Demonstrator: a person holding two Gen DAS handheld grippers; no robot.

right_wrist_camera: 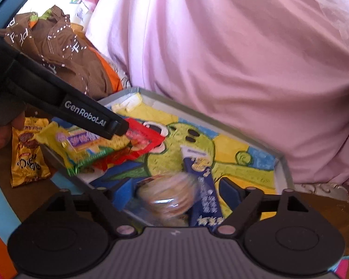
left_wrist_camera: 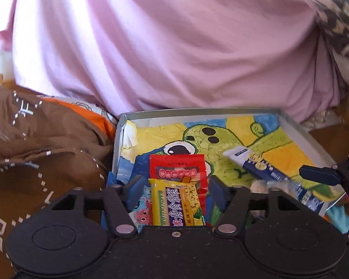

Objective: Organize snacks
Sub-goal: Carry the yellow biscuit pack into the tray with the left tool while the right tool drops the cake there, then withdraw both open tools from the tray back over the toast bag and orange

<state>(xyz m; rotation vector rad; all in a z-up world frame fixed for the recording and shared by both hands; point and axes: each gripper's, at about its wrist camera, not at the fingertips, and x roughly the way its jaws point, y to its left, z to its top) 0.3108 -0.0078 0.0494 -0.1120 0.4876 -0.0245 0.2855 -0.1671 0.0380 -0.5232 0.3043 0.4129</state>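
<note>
Right now the yellow cracker pack (left_wrist_camera: 174, 203) lies atop the red packet (left_wrist_camera: 178, 167) in the painted tray (left_wrist_camera: 314, 139), between the wide-open fingers of the left tool (left_wrist_camera: 174, 186). The right tool (right_wrist_camera: 174, 191), also spread wide, hovers over a blurred round biscuit pack (right_wrist_camera: 167, 195) beside the blue sachet (right_wrist_camera: 202, 186). Filling the tray looks under way; next, I'd guess, comes the golden pouch (right_wrist_camera: 28, 155) on the brown table, past a brown jacket (left_wrist_camera: 35, 134) and pink bedding (left_wrist_camera: 174, 46) crowding the tray.
</note>
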